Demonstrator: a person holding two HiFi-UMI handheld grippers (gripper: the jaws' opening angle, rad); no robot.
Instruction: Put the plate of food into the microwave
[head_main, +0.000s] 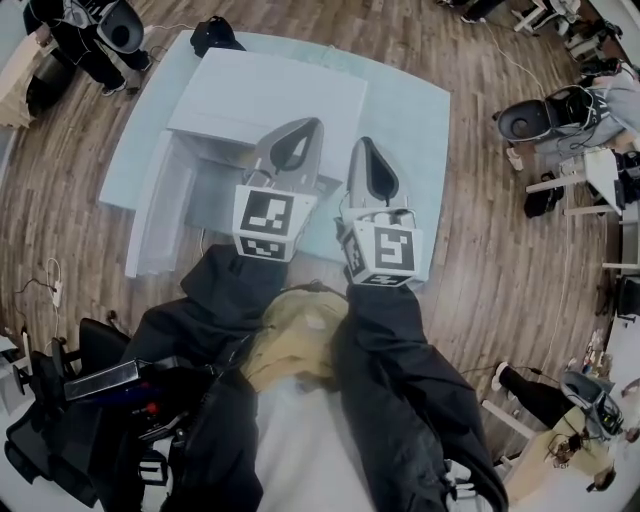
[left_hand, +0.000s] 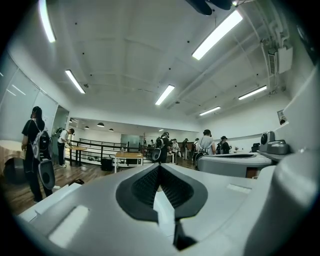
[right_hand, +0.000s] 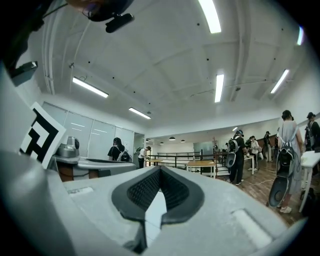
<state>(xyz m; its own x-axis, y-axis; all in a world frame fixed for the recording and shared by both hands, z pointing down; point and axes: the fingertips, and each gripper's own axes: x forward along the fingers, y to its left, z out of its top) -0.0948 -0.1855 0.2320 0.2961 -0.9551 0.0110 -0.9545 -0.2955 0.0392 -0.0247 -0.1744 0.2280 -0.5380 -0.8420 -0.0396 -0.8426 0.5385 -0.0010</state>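
Observation:
In the head view a white microwave (head_main: 268, 98) stands on a pale glass table (head_main: 410, 130), seen from above. A white panel (head_main: 152, 215) at its left looks like its door swung out. No plate of food shows in any view. My left gripper (head_main: 308, 126) and right gripper (head_main: 363, 145) are held side by side above the microwave's front, pointing level. The left gripper view has the left gripper (left_hand: 160, 166) with jaws closed tip to tip and nothing between them. The right gripper (right_hand: 160, 168) is shut the same way, empty.
Wooden floor surrounds the table. A black chair (head_main: 80, 400) stands at the lower left. Several people with backpacks (right_hand: 235, 155) stand around tables (left_hand: 129, 156) farther off in the room. Each gripper view catches the other gripper at its edge.

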